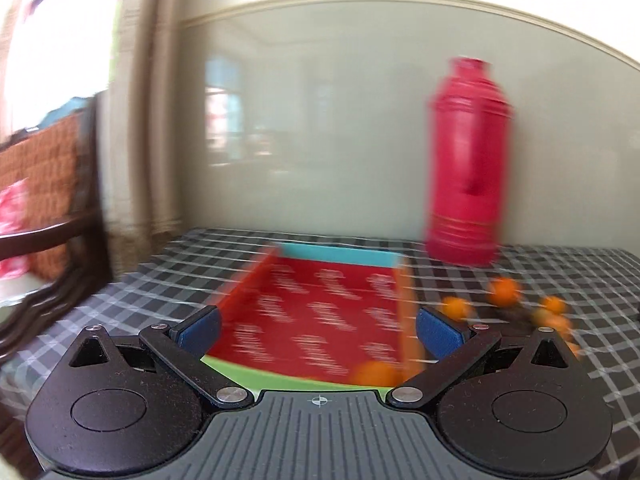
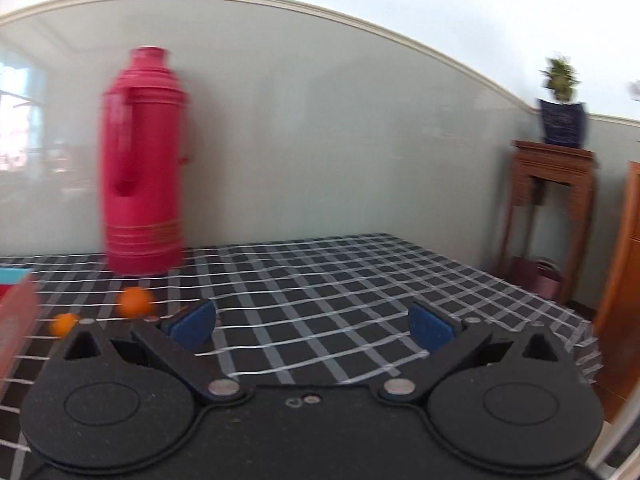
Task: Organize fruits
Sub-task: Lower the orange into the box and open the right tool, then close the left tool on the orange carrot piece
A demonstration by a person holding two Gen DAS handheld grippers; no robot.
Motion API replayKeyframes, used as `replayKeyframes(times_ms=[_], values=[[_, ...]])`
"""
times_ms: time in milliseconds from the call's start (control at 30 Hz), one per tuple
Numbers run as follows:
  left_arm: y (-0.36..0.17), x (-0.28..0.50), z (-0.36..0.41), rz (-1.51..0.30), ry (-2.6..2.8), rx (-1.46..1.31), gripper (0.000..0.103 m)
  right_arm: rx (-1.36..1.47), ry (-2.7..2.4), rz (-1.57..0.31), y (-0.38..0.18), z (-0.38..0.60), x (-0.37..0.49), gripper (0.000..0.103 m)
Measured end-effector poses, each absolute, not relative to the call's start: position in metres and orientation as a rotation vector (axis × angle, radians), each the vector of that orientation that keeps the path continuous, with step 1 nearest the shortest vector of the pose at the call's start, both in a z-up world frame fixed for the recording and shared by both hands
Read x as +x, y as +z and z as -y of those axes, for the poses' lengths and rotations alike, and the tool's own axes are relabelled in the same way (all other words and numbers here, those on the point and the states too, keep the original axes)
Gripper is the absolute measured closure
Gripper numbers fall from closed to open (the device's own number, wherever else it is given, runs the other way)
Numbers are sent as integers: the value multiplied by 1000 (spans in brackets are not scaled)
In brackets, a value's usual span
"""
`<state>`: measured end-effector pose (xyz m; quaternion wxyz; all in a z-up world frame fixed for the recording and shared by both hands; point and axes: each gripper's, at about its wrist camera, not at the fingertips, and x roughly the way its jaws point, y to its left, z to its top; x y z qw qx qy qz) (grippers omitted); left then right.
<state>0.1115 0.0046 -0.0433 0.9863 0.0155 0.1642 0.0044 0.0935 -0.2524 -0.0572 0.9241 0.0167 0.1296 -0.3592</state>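
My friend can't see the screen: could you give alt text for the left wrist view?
An open, empty left hand-held gripper points at a shallow red box holding one orange fruit on a checked tablecloth. More orange fruits lie right of it, before a tall pink flask. Blurred.

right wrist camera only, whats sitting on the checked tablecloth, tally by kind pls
small round orange fruits: 2 clearly in view, both blurred
tall pink plastic thermos flask: 1
red cardboard box with a teal edge, cut off at the left edge of the view: 1
Total: 4
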Motion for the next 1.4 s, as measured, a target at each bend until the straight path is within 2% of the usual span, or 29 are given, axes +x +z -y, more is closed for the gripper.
replayKeyframes(times_ms=[167,400,433,467,533,600,700,800,900,933,967,1000,1400], values=[[-56,123,61,-391,-145,98,1,48,-891,-331,-69,286,81,6],[-75,141,139,-476,-301,130,1,30,-914,-305,-69,300,66,6],[-78,144,147,-485,-312,133,4,28,-908,-298,-69,300,63,6],[-81,146,155,-492,-324,137,13,23,-903,-291,-68,301,61,6],[-86,152,169,-519,-349,137,19,17,-902,-281,-67,303,56,6],[-90,158,176,-540,-352,123,20,17,-895,-279,-67,305,54,6],[-94,163,183,-552,-349,114,28,31,-876,-281,-66,307,52,6],[-99,171,190,-578,-363,107,44,42,-862,-274,-64,308,50,6],[-103,177,192,-590,-363,100,46,41,-846,-272,-63,307,50,6],[-104,177,193,-585,-359,107,51,39,-840,-273,-64,306,50,6],[-104,176,194,-580,-362,110,60,35,-836,-272,-64,305,50,6],[-104,175,194,-576,-366,110,66,30,-834,-272,-64,305,50,6],[-90,162,182,-486,-350,121,66,22,-862,-260,-62,306,48,6]])
